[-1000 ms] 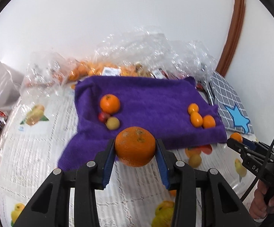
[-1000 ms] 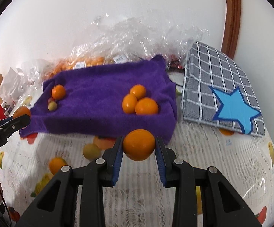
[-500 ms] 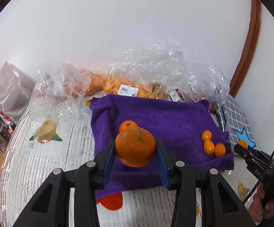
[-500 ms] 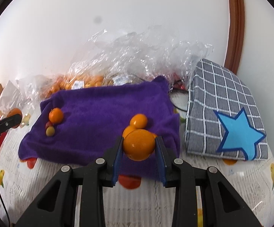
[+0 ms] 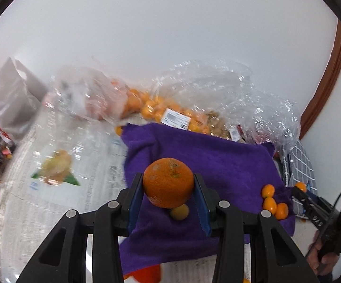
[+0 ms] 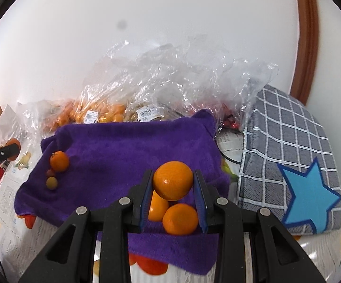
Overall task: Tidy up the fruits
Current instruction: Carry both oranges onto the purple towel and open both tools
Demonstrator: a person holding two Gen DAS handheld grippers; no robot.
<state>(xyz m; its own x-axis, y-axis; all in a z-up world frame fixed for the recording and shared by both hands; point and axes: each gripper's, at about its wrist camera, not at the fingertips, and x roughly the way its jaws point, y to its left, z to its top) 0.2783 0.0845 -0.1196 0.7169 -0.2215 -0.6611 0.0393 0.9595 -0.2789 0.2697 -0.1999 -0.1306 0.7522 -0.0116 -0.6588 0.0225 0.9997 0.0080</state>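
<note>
Between the blue pads of the left tool [image 5: 168, 184]: a large orange [image 5: 168, 182], clamped on both sides, dull and rough-skinned, with pale scuffs and greenish flecks near the top. Held above the near-left part of a purple towel [image 5: 229, 160] spread on the table [image 5: 29, 200], with a small yellow-green fruit [image 5: 179, 212] lying on the towel just under it.

Between the pads of the right tool [image 6: 173, 181]: a smaller orange [image 6: 173, 180], smooth, glossy and bright, gripped at its sides. Held over the towel's near-right part, straight above two similar small oranges [image 6: 180, 219] lying touching each other on the cloth.

On the towel's left side, seen from the right wrist: one orange with a green stem [image 6: 59, 161], a tiny red fruit [image 6: 51, 172] and the small yellow-green fruit, all close together. Behind the towel, against the wall: crumpled clear plastic bags [image 6: 170, 89] holding many small oranges. Beside the towel on the right: a grey checked cloth with a blue star [image 6: 288, 165].
</note>
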